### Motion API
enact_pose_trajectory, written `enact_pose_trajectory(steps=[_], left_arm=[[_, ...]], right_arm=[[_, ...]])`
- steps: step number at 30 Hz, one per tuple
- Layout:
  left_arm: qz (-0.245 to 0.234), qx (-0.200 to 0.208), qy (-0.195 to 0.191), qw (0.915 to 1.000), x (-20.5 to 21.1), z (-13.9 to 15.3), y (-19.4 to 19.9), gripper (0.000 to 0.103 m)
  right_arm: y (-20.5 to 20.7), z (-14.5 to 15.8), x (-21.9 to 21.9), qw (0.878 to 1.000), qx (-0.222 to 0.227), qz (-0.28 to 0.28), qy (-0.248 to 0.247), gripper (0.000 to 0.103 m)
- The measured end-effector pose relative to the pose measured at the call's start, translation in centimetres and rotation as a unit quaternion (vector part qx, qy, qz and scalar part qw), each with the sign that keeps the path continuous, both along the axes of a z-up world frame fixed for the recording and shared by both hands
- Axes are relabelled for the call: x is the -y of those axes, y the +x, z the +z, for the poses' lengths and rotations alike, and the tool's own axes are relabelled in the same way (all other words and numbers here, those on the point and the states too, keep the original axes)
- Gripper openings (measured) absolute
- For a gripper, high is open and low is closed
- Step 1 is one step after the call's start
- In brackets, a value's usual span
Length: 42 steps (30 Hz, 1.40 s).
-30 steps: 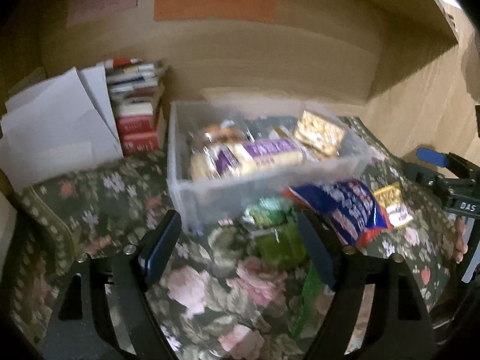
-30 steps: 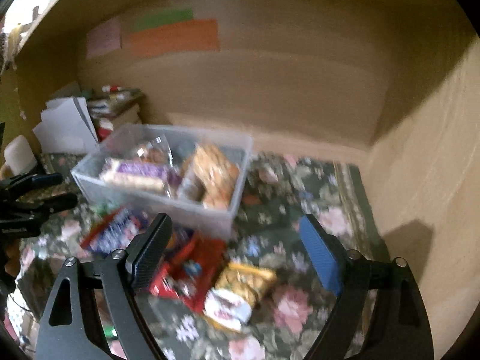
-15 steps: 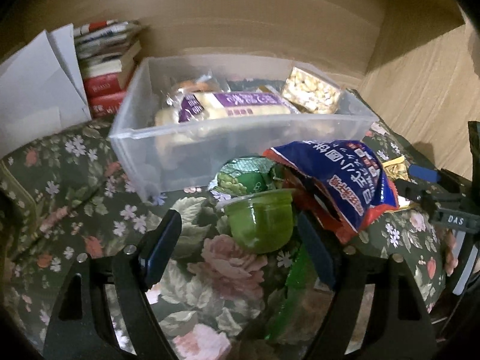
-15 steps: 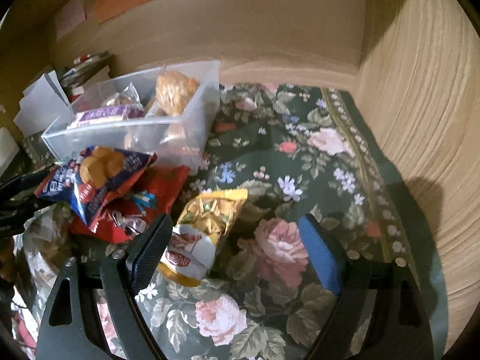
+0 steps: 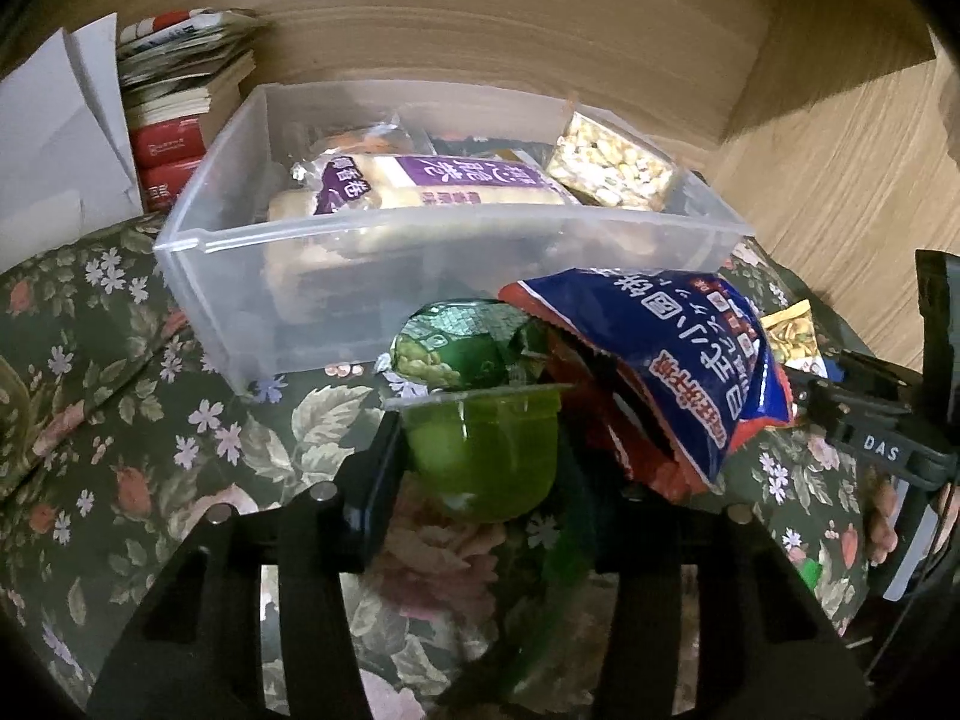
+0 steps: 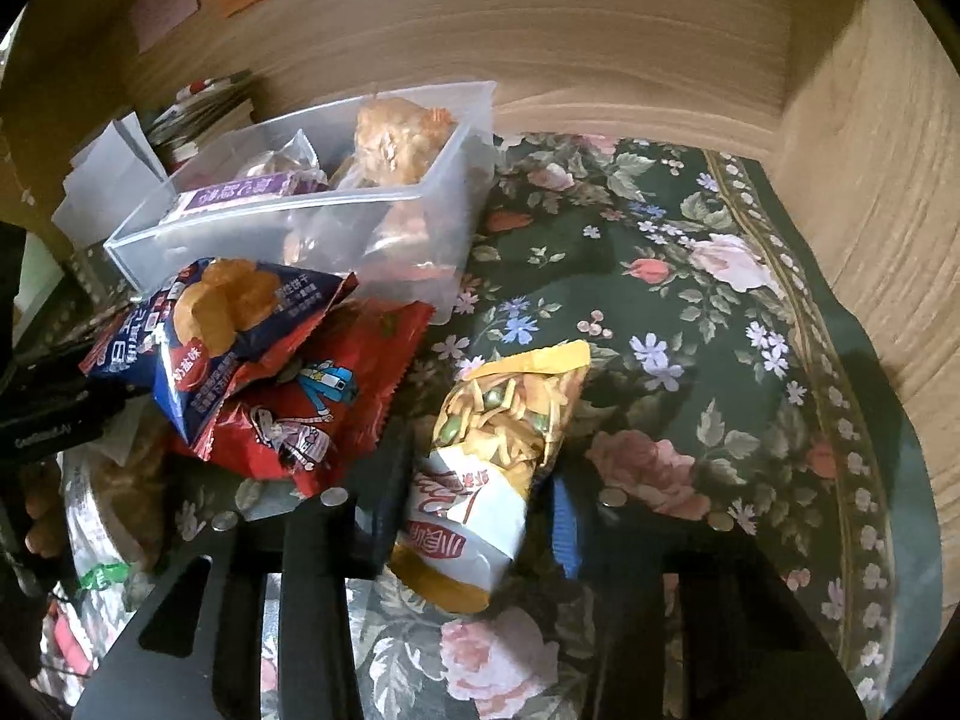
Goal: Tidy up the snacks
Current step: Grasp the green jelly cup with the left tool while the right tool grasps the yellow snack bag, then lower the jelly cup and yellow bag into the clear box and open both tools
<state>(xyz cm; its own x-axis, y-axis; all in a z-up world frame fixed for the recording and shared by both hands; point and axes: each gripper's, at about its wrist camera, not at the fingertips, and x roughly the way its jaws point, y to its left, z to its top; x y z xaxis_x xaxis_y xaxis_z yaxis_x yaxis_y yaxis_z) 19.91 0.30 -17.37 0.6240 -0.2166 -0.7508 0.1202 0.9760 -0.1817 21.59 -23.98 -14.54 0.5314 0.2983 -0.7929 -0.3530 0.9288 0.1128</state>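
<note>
My left gripper (image 5: 480,480) is closing, its jaws pressing both sides of a green jelly cup (image 5: 480,444) on the floral cloth in front of the clear plastic bin (image 5: 360,240). A second foil-lidded green cup (image 5: 450,342) lies just behind it, with a blue snack bag (image 5: 678,354) to its right. My right gripper (image 6: 474,498) is closing too, its pads squeezing the lower half of a yellow-and-white noodle-snack packet (image 6: 504,420). Left of that packet lie a red bag (image 6: 336,408) and the blue bag (image 6: 234,324). The bin (image 6: 288,204) holds several wrapped snacks.
A stack of books (image 5: 180,108) and white paper sheets (image 5: 54,138) stand left of the bin. Wooden walls close the back and right (image 6: 870,180). The floral cloth (image 6: 690,330) right of the packet is bare. The other gripper's body shows at the left view's right edge (image 5: 870,438).
Both grippers came down toward the cloth and their jaws narrowed from wide open: the left onto the green jelly cup, the right onto the yellow packet.
</note>
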Motion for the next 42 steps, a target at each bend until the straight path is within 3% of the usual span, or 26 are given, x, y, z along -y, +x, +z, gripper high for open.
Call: enact_pose_trajectory(steps=[12,20,33,42], left_arm=[[0.016,0.042,0.008,0.9989,-1.6,3.3,-3.7,0.048],[0.030,0.085,0.002,0.9960,-2.8,7.0,-4.8,0.048],[0.038,0.141,0.013,0.9893,-2.6,11.3,-2.7,0.048],[0.051,0.145,0.018,0.9880,-3.5,12.0,0.3,0.048]], right_arm=[[-0.6,2.4,1.0,0.999,0.042,-0.025,0.001,0.028],[-0.8,6.4,0.4,0.995,0.094,-0.018,0.022,0.028],[0.3,10.7,-4.0,0.986,0.157,0.026,0.044,0.028],[2.5,11.4,-8.0,0.984,0.159,0.062,0.047,0.028]])
